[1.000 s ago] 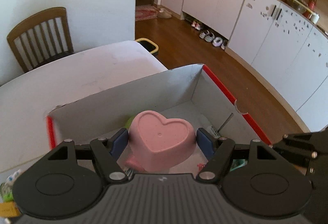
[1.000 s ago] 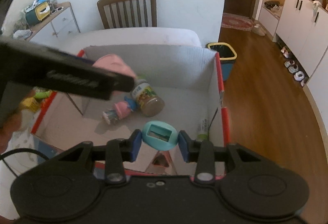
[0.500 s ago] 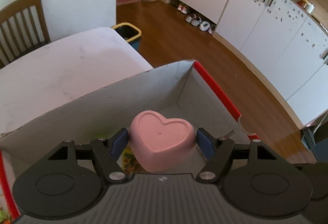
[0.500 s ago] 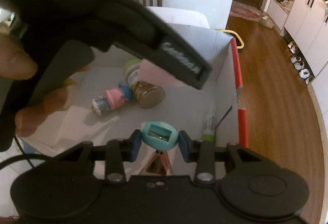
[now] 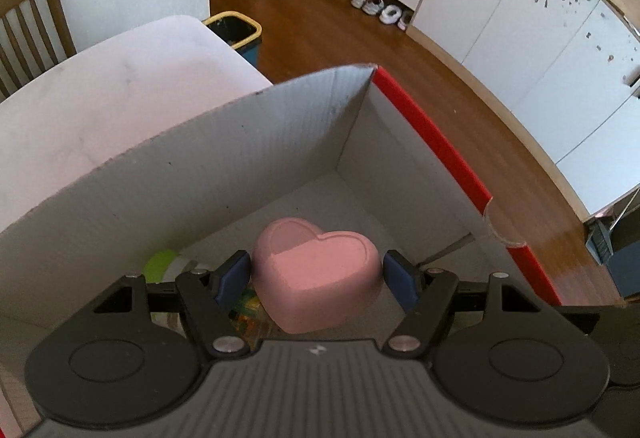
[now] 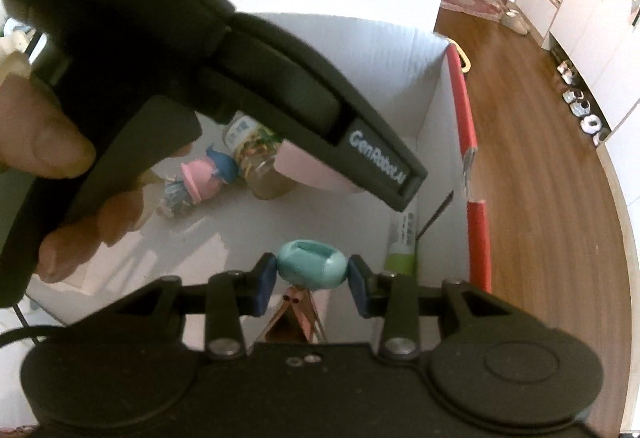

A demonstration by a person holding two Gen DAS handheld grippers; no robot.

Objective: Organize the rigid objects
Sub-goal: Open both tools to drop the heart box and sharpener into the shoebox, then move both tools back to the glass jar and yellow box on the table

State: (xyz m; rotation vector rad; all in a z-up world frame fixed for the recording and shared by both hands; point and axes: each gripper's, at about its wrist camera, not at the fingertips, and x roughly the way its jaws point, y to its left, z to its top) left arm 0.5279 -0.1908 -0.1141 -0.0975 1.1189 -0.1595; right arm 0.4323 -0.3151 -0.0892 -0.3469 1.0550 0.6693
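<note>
Left gripper [image 5: 316, 272] has carried pink heart [image 5: 316, 274] lower into box [image 5: 240, 157]

Jar [image 6: 256, 157] and figurine [image 6: 200, 181] side by side inside box [image 6: 432, 109]

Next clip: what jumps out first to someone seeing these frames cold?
The pink heart clamped in the left tool, held inside the open box, grabs the eye first. Next comes the teal sharpener pinched in the right tool over the same box, with the left tool's black body filling the upper left of the right wrist view. On the box floor lie a jar and a small pink-and-blue toy.
</note>
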